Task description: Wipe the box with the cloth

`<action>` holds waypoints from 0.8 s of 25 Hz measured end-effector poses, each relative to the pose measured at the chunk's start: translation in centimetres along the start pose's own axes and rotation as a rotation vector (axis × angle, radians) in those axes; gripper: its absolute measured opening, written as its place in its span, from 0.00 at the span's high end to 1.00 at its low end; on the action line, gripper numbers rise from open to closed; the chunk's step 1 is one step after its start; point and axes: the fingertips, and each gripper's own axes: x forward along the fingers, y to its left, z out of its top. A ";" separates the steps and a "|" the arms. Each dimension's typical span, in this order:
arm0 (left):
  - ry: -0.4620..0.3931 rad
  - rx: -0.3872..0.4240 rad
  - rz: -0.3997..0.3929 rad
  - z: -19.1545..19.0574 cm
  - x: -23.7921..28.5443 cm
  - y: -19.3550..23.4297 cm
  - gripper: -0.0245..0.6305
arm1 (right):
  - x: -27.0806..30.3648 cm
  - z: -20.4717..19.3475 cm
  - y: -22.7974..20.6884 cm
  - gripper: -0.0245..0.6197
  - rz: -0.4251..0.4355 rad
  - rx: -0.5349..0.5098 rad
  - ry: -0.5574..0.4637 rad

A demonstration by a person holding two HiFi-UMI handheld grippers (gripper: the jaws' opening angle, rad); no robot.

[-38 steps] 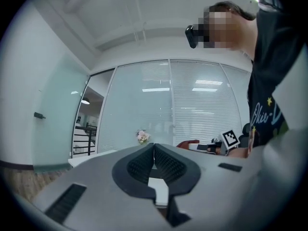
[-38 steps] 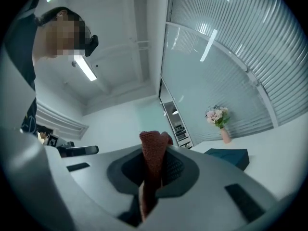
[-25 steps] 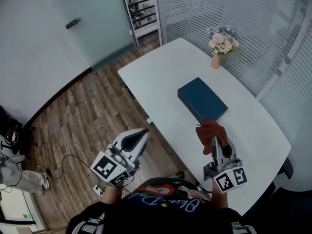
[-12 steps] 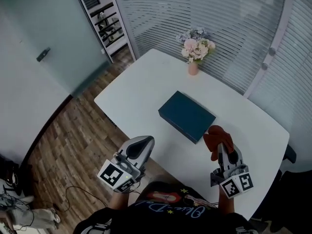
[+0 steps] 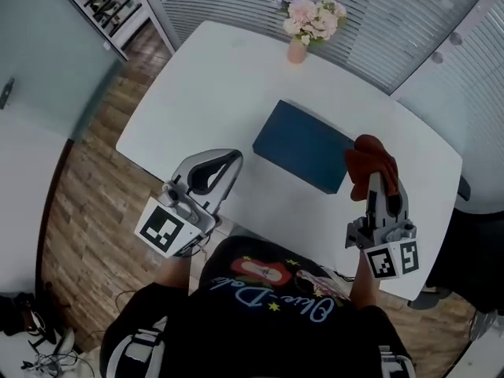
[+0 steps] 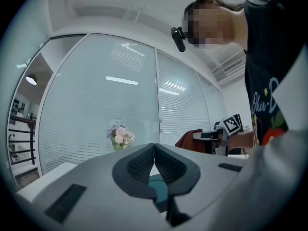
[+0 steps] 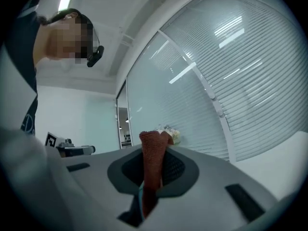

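Because the rust-red soft fabric cloth point(image 5: 370, 162) is limp and light, I judge it will slump wherever it is not supported. A pinch through a bunched fold looks the sound hold, and that is how my right gripper point(image 5: 377, 181) has it: the jaws are clamped on the cloth, with a wad standing up past the tips and a tail hanging down between them in the right gripper view. I expect it to drag over a smooth surface without slipping from the jaws, though a loose corner could catch on an edge.

The dark teal flat rectangular box point(image 5: 303, 145) lies near the middle of the white rounded table point(image 5: 189, 93). The cloth hangs just beside its near right corner; whether the two touch I cannot tell. The box looks stiff and fairly light, so it may slide under a firm wipe and want steadying at an edge.

My left gripper point(image 5: 228, 161) hovers at the table's near edge, apart from the box and pointing toward it, jaws pressed together with nothing between them. My right gripper points away from me toward the box's right end. A small pink vase of pale flowers point(image 5: 303, 14) stands at the far edge, well apart.
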 end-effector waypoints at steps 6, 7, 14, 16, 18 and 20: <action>-0.019 -0.013 -0.110 -0.7 0.8 4.0 0.96 | 6.7 -1.1 4.6 0.92 0.026 -0.168 0.042; -0.020 -0.021 -0.120 -0.9 0.7 4.5 0.96 | 7.8 -1.2 5.2 0.92 0.030 -0.200 0.046; -0.077 -0.066 -0.173 -1.3 0.7 7.3 0.96 | 16.3 -3.5 6.5 0.92 0.015 -0.560 0.207; -0.091 -0.078 -0.190 -1.3 0.9 8.0 0.96 | 18.8 -4.5 5.3 0.92 -0.028 -0.695 0.282; -0.082 -0.094 -0.204 -1.8 1.1 8.6 0.96 | 20.8 -6.2 4.5 0.92 -0.040 -0.781 0.346; -0.070 -0.110 -0.215 -2.5 1.6 9.4 0.96 | 22.3 -8.8 4.0 0.92 -0.028 -0.847 0.426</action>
